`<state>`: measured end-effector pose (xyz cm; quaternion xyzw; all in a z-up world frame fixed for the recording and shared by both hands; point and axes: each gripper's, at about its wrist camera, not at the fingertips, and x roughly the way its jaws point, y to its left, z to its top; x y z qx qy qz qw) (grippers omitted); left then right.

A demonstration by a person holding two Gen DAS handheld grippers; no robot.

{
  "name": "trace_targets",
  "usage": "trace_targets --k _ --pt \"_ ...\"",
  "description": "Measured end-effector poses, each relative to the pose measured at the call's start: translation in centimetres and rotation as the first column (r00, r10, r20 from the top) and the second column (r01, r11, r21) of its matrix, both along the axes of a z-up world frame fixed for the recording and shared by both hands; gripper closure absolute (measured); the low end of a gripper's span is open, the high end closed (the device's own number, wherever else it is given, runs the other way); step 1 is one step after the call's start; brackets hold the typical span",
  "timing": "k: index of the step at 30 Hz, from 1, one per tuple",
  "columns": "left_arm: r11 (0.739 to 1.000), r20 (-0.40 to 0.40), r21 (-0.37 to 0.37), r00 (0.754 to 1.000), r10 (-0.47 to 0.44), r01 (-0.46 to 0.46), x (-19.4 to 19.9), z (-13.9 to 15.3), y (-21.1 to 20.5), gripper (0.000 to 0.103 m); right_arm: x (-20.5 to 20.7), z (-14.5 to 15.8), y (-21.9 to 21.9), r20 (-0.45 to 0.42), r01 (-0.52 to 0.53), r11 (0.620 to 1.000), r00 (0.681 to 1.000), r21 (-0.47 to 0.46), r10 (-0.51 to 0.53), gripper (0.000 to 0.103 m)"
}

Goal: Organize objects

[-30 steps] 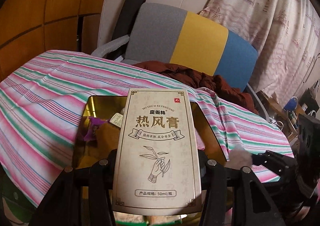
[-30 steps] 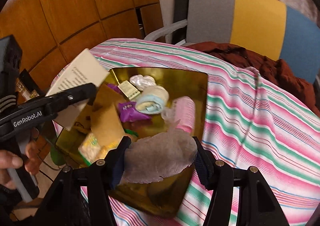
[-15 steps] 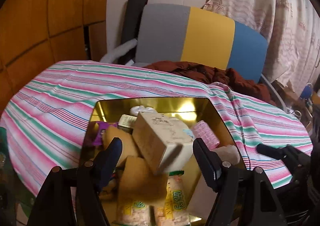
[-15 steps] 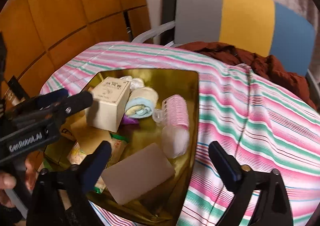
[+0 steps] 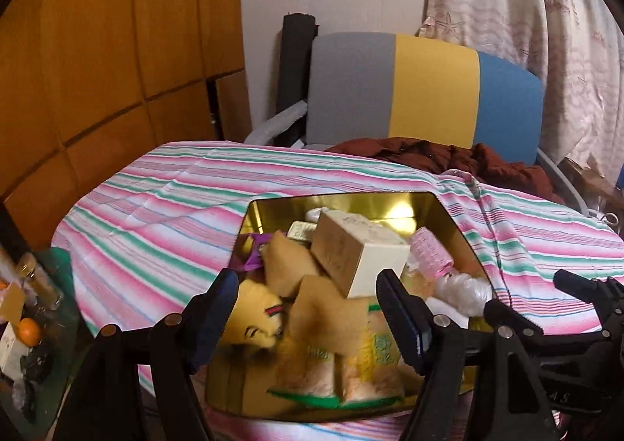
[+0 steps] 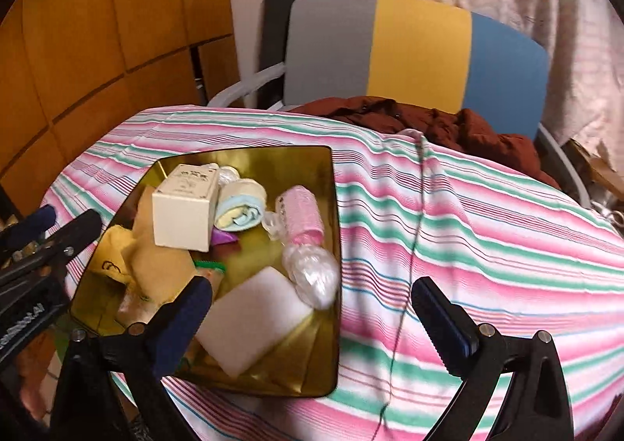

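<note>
2 grippers hang empty over the gold tray (image 6: 334, 230).
Left gripper (image 5: 308, 318) and right gripper (image 6: 312, 310) gape wide; cream box (image 6: 186, 207) lies inside.

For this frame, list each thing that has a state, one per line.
left gripper: open, holding nothing
right gripper: open, holding nothing
gold tin: no lid on it, holding items
cream box: closed, on its side atop other items
white sponge: lying flat in the tin
pink hair roller: lying on its side
rolled cloth: rolled up
</note>
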<state>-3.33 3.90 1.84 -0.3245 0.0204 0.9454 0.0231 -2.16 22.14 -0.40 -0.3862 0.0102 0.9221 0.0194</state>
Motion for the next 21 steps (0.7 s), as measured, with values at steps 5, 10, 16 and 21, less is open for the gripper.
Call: trace_targets --k 5,10,16,21 --pt "0.998 0.023 0.051 1.0 0.021 -0.022 1.6 -0.9 -1.5 0.029 1.8 0.3 1.0 -0.043 0.073 0.997 0.996 -0.008 -0.073 0.0" --pt "0.992 0.076 0.114 0.996 0.055 -0.063 2.3 -2.4 -2.9 0.03 3.3 0.8 1.3 -0.092 0.131 0.991 0.987 -0.01 -0.131 0.0" --pt "0.97 0.053 0.236 0.998 0.036 -0.047 2.6 -2.5 -4.3 0.03 3.7 0.1 0.4 -0.086 0.094 0.995 0.992 0.036 -0.091 0.0" --pt "0.983 0.054 0.159 0.995 0.082 -0.089 2.3 -2.4 -4.4 0.029 4.0 -0.1 0.1 -0.104 0.069 0.995 0.993 0.074 -0.061 0.0"
